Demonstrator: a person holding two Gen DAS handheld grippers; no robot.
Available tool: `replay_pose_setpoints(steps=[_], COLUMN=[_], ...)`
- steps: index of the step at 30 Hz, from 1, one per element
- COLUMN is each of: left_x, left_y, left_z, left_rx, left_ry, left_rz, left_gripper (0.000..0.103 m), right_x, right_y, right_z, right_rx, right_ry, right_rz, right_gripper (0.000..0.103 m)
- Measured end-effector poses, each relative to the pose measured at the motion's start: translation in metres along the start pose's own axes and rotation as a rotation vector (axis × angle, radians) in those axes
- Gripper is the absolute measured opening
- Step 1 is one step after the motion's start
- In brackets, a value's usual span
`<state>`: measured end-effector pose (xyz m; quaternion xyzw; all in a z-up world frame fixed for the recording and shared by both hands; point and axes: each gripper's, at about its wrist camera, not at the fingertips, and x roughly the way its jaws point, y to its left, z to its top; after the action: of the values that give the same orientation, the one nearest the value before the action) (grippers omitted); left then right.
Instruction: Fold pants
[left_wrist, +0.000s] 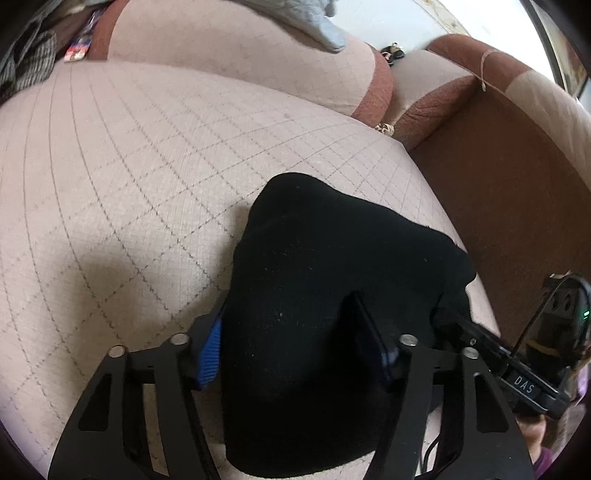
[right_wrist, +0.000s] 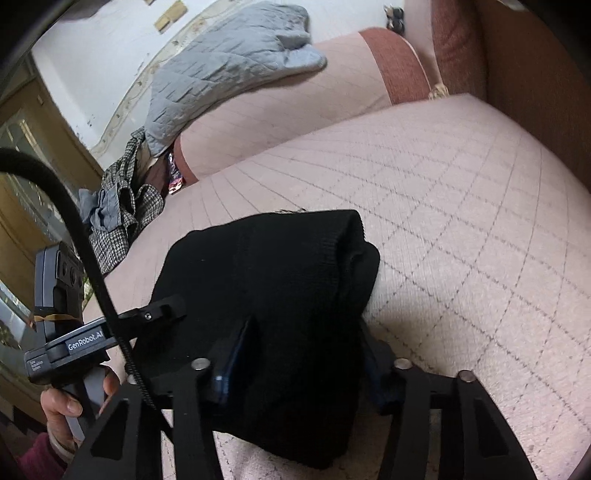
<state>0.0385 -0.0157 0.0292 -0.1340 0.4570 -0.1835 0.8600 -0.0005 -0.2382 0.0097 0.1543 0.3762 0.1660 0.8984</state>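
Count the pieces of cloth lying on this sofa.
3, more may be hidden: black pants on the seat cushion between both grippers, grey quilt on the backrest, checked garment heaped at the seat's far left end.

Open sofa seat (left_wrist: 110, 184) ahead; backrest (left_wrist: 240, 48) behind, clothes pile (right_wrist: 122, 206) aside.

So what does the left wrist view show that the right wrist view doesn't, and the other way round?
Only the left wrist view shows the right gripper coming in from the side, and the brown floor beside the sofa.

Only the right wrist view shows the left gripper with the hand holding it, a checked garment heaped at the sofa's far end, and a wooden door.

Both show the black pants bunched on the pink sofa cushion, and a grey quilt on the backrest.
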Motion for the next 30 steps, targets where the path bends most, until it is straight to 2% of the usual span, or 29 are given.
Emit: replay_pose_setpoints(steps=[1, 4, 11, 16, 21, 23, 24, 25, 27, 30], left_x=[-0.001, -0.015, -0.073, -0.095, -0.083, -0.056, -0.043, -0.040, -0.047, -0.057], left_y=[-0.001, 0.001, 0.010, 0.046, 0.090, 0.115, 0.124, 0.132, 0.138, 0.142], left_z=[0.000, 0.005, 0.026, 0.047, 0.043, 0.036, 0.034, 0.034, 0.040, 0.044], left_rx=[0.002, -0.020, 0.026, 0.017, -0.046, -0.084, -0.108, -0.146, -0.186, -0.176], left_ry=[-0.004, -0.030, -0.150, -0.172, -0.143, -0.075, -0.026, -0.030, -0.059, -0.094], left_rz=[0.001, -0.012, 0.070, 0.133, 0.176, 0.197, 0.218, 0.209, 0.161, 0.195], left_gripper=[0.051, 0.041, 0.040, 0.040, 0.040, 0.042, 0.054, 0.065, 0.067, 0.067], right_x=[-0.004, -0.016, -0.014, 0.009, 0.052, 0.085, 0.104, 0.108, 0.101, 0.087], right_y=[0.005, 0.014, 0.055, 0.100, 0.119, 0.114, 0.112, 0.111, 0.113, 0.120], right_z=[0.000, 0.005, 0.032, 0.052, 0.050, 0.041, 0.034, 0.031, 0.033, 0.039], right_rx=[-0.016, -0.035, -0.102, -0.161, -0.147, -0.108, -0.111, -0.121, -0.144, -0.214], right_ry=[-0.011, -0.049, -0.072, -0.061, -0.005, 0.088, 0.152, 0.139, 0.097, 0.071], right_rz=[-0.010, -0.009, 0.047, 0.098, 0.106, 0.076, 0.030, 0.016, 0.016, -0.056], right_gripper=[0.042, 0.036, 0.035, 0.035, 0.036, 0.037, 0.041, 0.045, 0.045, 0.045])
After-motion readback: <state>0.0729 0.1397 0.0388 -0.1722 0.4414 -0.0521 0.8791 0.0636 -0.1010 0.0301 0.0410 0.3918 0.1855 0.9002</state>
